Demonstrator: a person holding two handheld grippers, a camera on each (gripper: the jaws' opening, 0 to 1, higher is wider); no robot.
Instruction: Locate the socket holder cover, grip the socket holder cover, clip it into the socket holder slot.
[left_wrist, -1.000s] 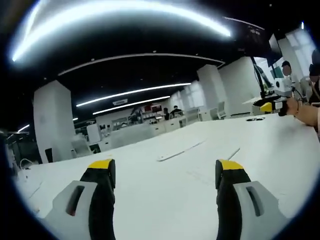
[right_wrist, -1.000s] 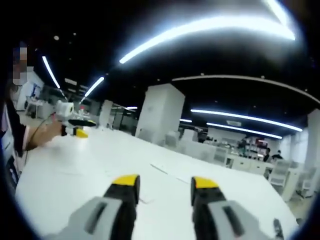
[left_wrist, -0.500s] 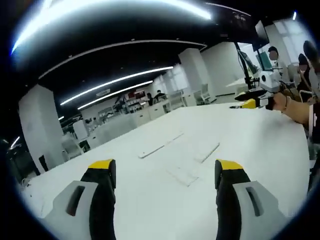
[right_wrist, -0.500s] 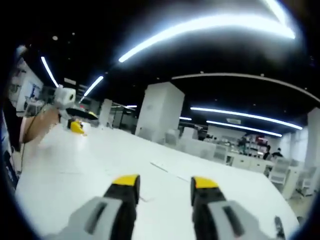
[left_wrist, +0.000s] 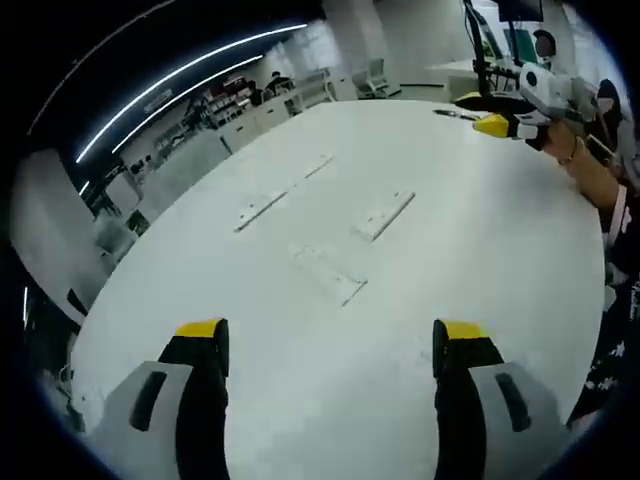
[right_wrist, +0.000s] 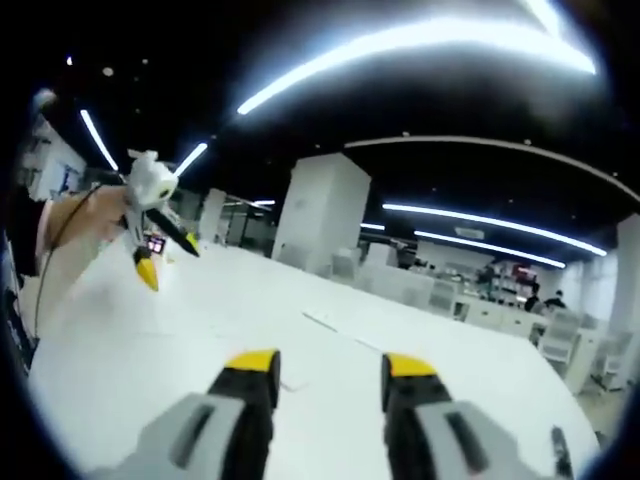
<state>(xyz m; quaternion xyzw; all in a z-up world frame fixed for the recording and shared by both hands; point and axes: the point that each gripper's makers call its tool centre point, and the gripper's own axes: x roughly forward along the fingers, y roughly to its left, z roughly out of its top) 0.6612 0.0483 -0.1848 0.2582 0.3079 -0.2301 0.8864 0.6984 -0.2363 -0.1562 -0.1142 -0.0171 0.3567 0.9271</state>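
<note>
Three flat white strips lie on the white table (left_wrist: 480, 260) in the left gripper view: a long one (left_wrist: 278, 196) farthest away, a shorter one (left_wrist: 386, 214) to its right, and a ridged one (left_wrist: 328, 275) nearest. I cannot tell which is the socket holder cover. My left gripper (left_wrist: 330, 340) hangs open above the table, short of the nearest strip, with nothing between its fingers. My right gripper (right_wrist: 330, 368) is open and empty too, low over the table. In the right gripper view the left gripper (right_wrist: 150, 235) points downward, and a thin strip (right_wrist: 335, 328) lies ahead.
The right gripper (left_wrist: 495, 115) shows at the table's far right, held by a hand (left_wrist: 585, 165). People stand behind it at the edge. White pillars (right_wrist: 320, 215), desks and chairs (right_wrist: 560, 350) surround the table.
The left gripper has risen and tipped downward, so its view now looks onto the tabletop and the strips. In the right gripper view the left gripper is higher and angled down; that view barely shifted.
</note>
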